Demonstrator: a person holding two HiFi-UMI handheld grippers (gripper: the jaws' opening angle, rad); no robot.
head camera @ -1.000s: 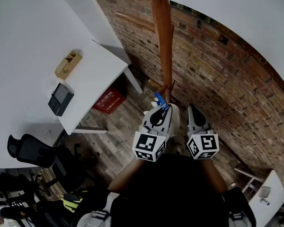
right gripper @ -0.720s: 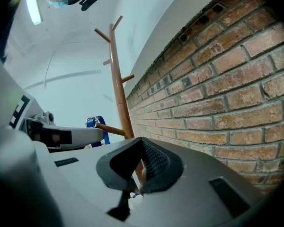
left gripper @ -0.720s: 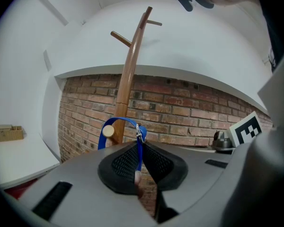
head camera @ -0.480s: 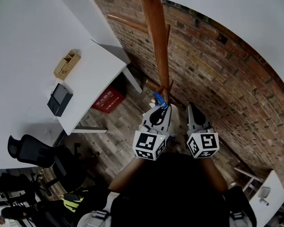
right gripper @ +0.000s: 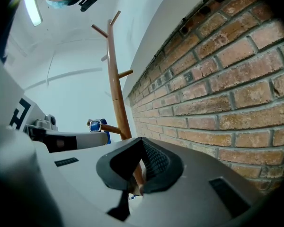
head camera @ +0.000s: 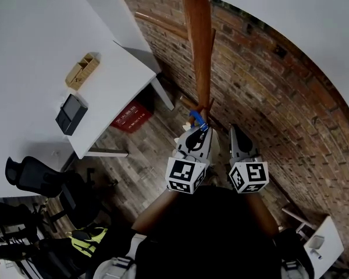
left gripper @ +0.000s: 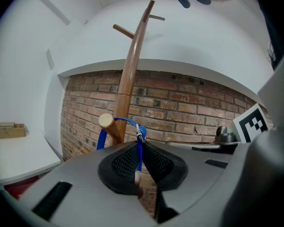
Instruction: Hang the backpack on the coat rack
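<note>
- The left hand-held gripper is pinching the blue loop, which appears to be circling the coat rack's low peg.
- The right hand-held gripper, jaws nearly together, is seemingly gripping the pale backpack.
- The person is best lowering slowly until the peg is bearing the weight.

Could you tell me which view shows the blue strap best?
Left gripper view: the strap loops over a peg and runs down between the jaws. Head and right gripper views show only a small blue bit.

Head view looks down; both tool views face coat rack.
</note>
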